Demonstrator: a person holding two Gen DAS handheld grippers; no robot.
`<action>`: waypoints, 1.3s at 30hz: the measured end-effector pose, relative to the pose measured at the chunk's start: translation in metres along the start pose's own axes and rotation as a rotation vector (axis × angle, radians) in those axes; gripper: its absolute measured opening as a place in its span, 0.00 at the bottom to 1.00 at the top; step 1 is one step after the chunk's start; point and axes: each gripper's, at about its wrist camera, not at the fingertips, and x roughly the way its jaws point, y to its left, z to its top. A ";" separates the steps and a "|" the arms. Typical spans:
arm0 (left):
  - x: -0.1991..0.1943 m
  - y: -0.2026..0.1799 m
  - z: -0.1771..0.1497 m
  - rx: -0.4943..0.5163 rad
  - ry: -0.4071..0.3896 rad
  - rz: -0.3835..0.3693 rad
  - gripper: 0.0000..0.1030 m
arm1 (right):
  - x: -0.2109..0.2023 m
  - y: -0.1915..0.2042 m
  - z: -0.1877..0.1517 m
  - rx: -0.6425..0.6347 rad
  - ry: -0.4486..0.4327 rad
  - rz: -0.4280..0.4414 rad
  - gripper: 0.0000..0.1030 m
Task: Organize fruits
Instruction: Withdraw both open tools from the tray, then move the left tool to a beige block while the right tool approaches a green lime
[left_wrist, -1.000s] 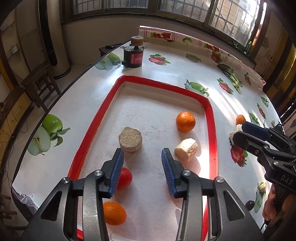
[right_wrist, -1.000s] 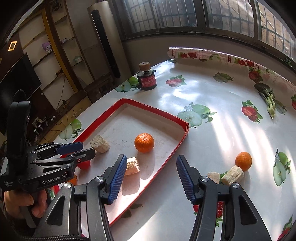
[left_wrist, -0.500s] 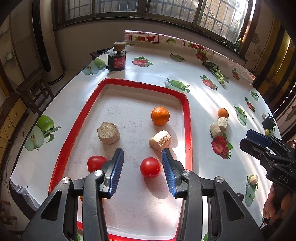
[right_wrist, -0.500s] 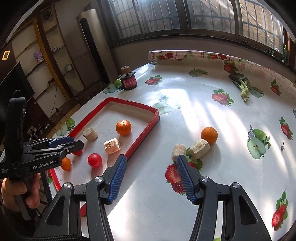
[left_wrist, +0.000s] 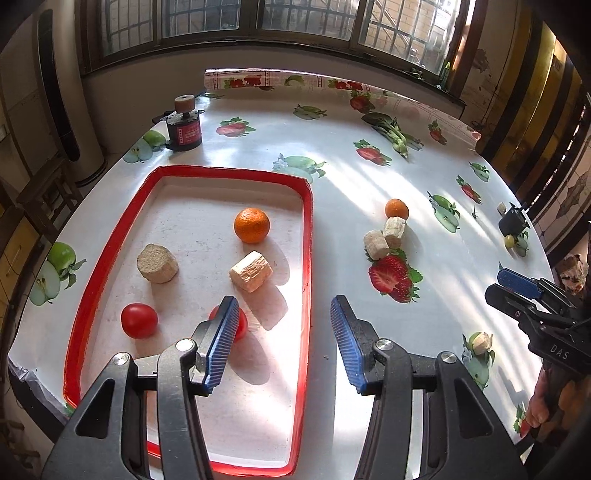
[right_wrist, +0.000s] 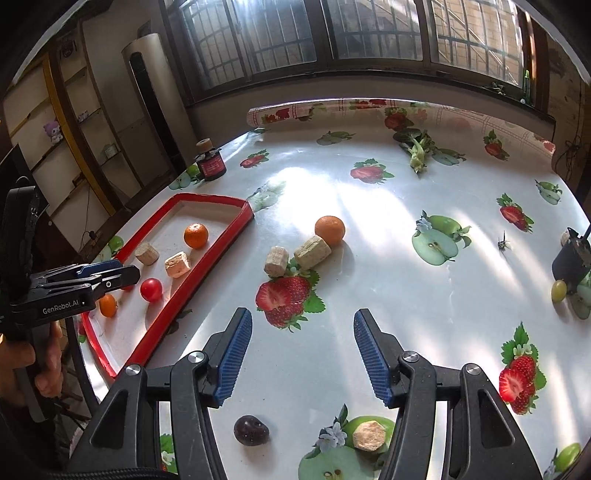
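Note:
A red-rimmed tray (left_wrist: 308, 236) (right_wrist: 221, 243) holds an orange (left_wrist: 252, 225) (right_wrist: 196, 235), two red tomatoes (left_wrist: 139, 320) (right_wrist: 151, 289), a small orange (right_wrist: 108, 305) and two tan blocks (left_wrist: 157, 263) (left_wrist: 251, 271). Another orange (left_wrist: 396, 208) (right_wrist: 330, 230) lies on the table beside two tan blocks (left_wrist: 386, 238) (right_wrist: 297, 255). My left gripper (left_wrist: 282, 339) is open and empty above the tray's right rim. My right gripper (right_wrist: 301, 354) is open and empty above the table. A dark plum (right_wrist: 251, 430) and a tan block (right_wrist: 367, 436) lie under it.
A black and red jar (left_wrist: 183, 127) (right_wrist: 210, 162) stands at the table's far left. A small black device (right_wrist: 570, 262) with a green grape (right_wrist: 558, 290) beside it sits at the right edge. The tablecloth (right_wrist: 369, 288) has printed fruit pictures.
Both grippers have pulled back and shifted right. The left one now sits over the tray's right rim. The right one now faces the loose orange and blocks.

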 end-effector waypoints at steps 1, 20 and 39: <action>0.001 -0.005 0.000 0.007 0.003 -0.007 0.49 | -0.003 -0.006 -0.004 0.008 0.000 -0.007 0.58; 0.034 -0.074 0.001 0.097 0.075 -0.115 0.48 | -0.030 -0.125 -0.061 0.207 0.025 -0.173 0.58; 0.118 -0.088 0.041 0.096 0.169 -0.087 0.48 | -0.011 -0.241 -0.033 0.406 -0.040 -0.341 0.58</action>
